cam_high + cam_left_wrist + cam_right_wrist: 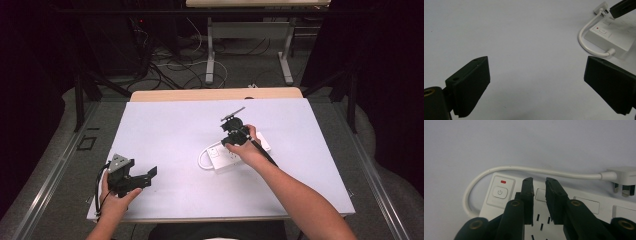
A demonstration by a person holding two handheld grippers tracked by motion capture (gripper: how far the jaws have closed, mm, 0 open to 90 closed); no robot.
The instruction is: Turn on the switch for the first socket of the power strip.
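On a white table point(165, 130), right of centre, a white power strip point(235, 155) lay flat, its sockets facing up. The right gripper point(539, 182) hovered just above the strip's top face, jaws nearly closed with a narrow gap, holding nothing. They stood beside the power button point(499, 192), which carried a small red light point(503, 181). The left gripper point(536, 82) rested near the table's front left corner, jaws spread wide and empty, well apart from the strip.

The strip's long axis ran slantwise across the table, the button end toward the person's left, the far end away to the right. Its white cable point(529, 168) looped out from the button end and curved back along the far side to a plug point(621, 178) lying near the other end.

Pressing the button cleanly would probably call for one jaw tip centred on it, coming straight down, with the strip steadied so it did not slide
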